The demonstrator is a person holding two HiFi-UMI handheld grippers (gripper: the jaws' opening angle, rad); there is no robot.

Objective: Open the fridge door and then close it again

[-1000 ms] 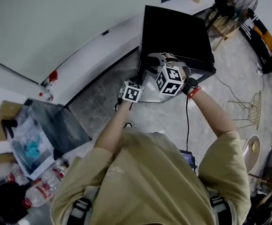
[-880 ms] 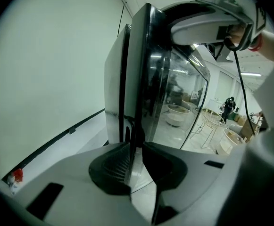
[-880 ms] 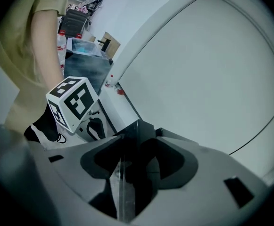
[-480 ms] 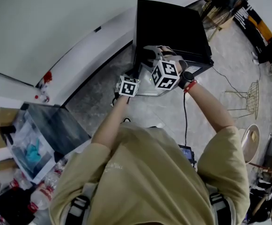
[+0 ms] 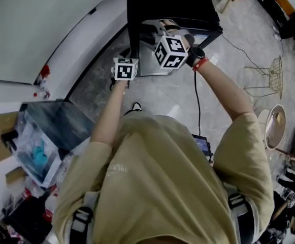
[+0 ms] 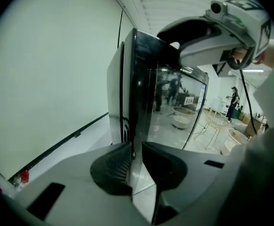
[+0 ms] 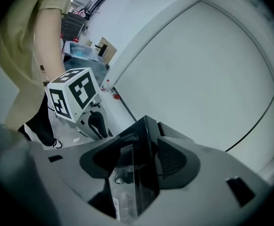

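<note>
Left gripper [image 6: 136, 148] — on fridge door [image 6: 170, 111]

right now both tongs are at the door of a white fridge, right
No: the fridge is black, as the head view shows. The left tongs and right tongs are at its door, the right ones opening with the door's edge between them.

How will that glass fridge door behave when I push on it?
The fridge door looks like a rigid glass panel, so it should swing stiffly, not flex. Its glossy face is probably slippery, so the left tongs closed on its edge could slide. The small fridge sits on smooth floor and might scoot if shoved.
</note>
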